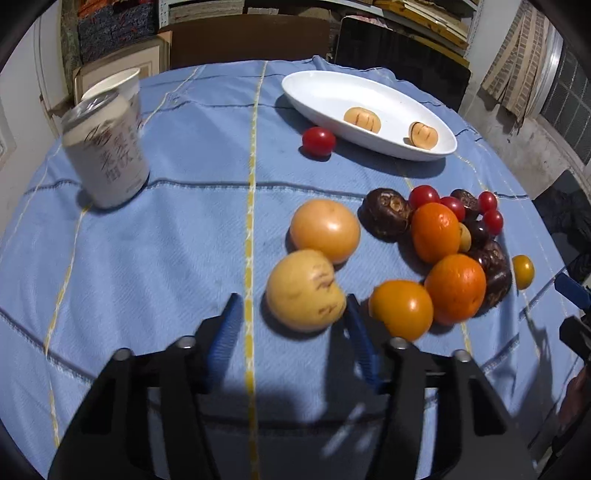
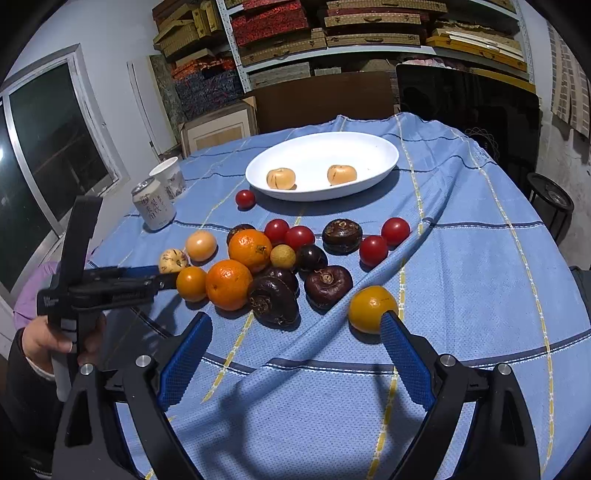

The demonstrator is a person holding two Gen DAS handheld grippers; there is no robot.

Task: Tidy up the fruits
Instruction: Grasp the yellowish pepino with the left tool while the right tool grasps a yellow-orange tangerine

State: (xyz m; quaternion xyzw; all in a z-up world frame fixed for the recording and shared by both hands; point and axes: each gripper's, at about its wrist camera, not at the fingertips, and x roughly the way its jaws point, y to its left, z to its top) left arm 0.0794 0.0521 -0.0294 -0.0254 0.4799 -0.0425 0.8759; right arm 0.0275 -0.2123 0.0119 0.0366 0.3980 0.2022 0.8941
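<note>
The white oval dish (image 2: 321,166) held two tan loquats (image 2: 281,178), one left and one right. Left to right on the blue tablecloth (image 2: 461,258) stood a can (image 2: 153,206), then the left gripper (image 1: 291,325), fingers spread beside a pale yellow fruit (image 1: 304,290), then the clustered oranges (image 2: 229,284), cherry tomatoes (image 2: 299,237) and dark water chestnuts (image 2: 273,301). The right gripper (image 2: 295,350) was spread wide, one pad beside a yellow-orange fruit (image 2: 371,306); shelves of boxes (image 2: 332,33) stood behind.

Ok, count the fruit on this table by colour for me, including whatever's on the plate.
Red cherry tomatoes: 5
Dark brown fruits: 6, as far as the cluster shows
Bright orange fruits: 4
Pale yellow or tan fruits: 5, with 2 on the white plate
Total: 20
</note>
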